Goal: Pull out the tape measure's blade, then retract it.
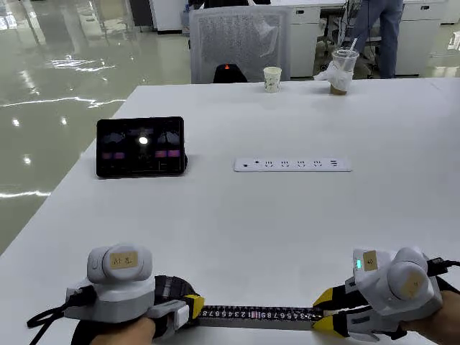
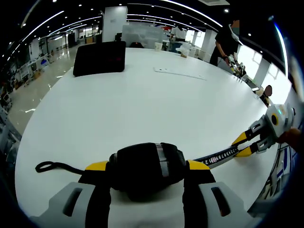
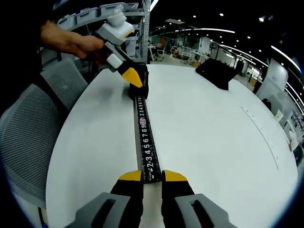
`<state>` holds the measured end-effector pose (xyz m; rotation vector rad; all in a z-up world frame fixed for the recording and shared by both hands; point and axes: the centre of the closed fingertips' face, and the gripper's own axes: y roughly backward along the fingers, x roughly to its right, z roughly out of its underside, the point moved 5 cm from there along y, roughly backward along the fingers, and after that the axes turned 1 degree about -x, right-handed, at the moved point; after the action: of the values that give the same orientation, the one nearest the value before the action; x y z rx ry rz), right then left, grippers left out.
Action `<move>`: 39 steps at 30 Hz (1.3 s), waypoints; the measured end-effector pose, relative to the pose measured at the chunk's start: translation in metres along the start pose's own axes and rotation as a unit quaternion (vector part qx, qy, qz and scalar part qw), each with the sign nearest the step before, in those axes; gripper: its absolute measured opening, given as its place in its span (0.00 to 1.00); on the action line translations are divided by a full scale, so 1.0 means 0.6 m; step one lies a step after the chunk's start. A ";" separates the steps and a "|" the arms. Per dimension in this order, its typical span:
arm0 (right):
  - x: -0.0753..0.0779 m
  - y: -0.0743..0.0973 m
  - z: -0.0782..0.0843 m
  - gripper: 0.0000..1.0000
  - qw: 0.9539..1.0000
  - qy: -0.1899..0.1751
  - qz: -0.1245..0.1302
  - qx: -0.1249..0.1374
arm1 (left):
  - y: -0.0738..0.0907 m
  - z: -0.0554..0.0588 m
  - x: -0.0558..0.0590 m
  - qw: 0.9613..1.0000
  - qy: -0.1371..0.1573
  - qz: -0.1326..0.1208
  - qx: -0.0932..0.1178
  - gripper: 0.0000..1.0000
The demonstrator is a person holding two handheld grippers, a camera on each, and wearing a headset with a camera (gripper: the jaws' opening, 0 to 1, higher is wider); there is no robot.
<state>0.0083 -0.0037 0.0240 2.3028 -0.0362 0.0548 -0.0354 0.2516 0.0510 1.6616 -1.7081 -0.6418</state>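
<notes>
Two grips: left gripper (image 2: 148, 166) clamps tape measure case (image 1: 169, 289); right gripper (image 3: 152, 176) pinches blade (image 3: 144, 137) end, far from case.
Risk: your pinch slips, blade whips back.

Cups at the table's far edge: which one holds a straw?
The clear cup, on the right in the head view; the white paper cup left of it has none.

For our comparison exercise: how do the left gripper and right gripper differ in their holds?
The left gripper is shut on the tape measure case; the right gripper is shut on the blade near its end. The left gripper's jaws stand wide apart around the case; the right gripper's are nearly closed. Both have yellow jaw tips.
</notes>
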 end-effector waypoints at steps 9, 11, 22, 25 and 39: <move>-0.003 -0.010 -0.011 0.11 1.000 -0.001 -0.003 0.004 | 0.000 0.000 0.000 1.000 0.000 0.002 -0.001 0.56; -0.004 -0.012 -0.013 0.11 1.000 0.000 -0.003 0.005 | 0.000 0.000 -0.001 1.000 0.001 0.002 -0.001 0.56; -0.005 -0.023 -0.025 0.11 1.000 0.000 -0.005 0.010 | -0.004 0.000 -0.004 1.000 0.003 0.005 -0.002 0.56; -0.004 -0.025 -0.027 0.11 1.000 0.000 -0.005 0.010 | -0.004 0.000 -0.003 1.000 0.004 0.005 -0.002 0.56; -0.008 -0.044 -0.047 0.11 1.000 0.003 -0.009 0.017 | -0.003 0.001 -0.003 1.000 0.005 0.007 -0.002 0.56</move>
<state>0.0036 0.0352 0.0230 2.3359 -0.0103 0.0532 -0.0346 0.2531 0.0493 1.6457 -1.7096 -0.6288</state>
